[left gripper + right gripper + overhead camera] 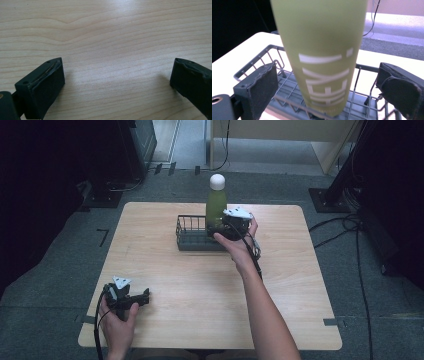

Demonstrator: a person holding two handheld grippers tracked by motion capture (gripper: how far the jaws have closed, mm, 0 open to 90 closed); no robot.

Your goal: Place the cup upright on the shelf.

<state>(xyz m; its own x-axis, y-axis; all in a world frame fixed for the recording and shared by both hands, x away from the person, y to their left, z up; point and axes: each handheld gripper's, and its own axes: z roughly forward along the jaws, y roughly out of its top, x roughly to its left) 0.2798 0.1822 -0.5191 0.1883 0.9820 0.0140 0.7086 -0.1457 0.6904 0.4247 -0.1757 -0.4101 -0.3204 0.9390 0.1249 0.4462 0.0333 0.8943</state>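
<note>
- While its jaws stand wide on either side of the green bottle (319,57), touching nothing, the right gripper (324,87) looks freshly released.
- The bottle stands upright inside the wire basket (192,236), mid-worktop (210,285).
- The left gripper (131,299), open and empty, rests near the front-left edge, likely idle.

Light wooden table (200,285) with rounded corners in centre of frame. Grey carpet floor (60,260) around it. Dark stand base (327,200) at upper right, black cables (350,227) on floor beside. Pale wall panel (280,130) at top. Left side very dark.
</note>
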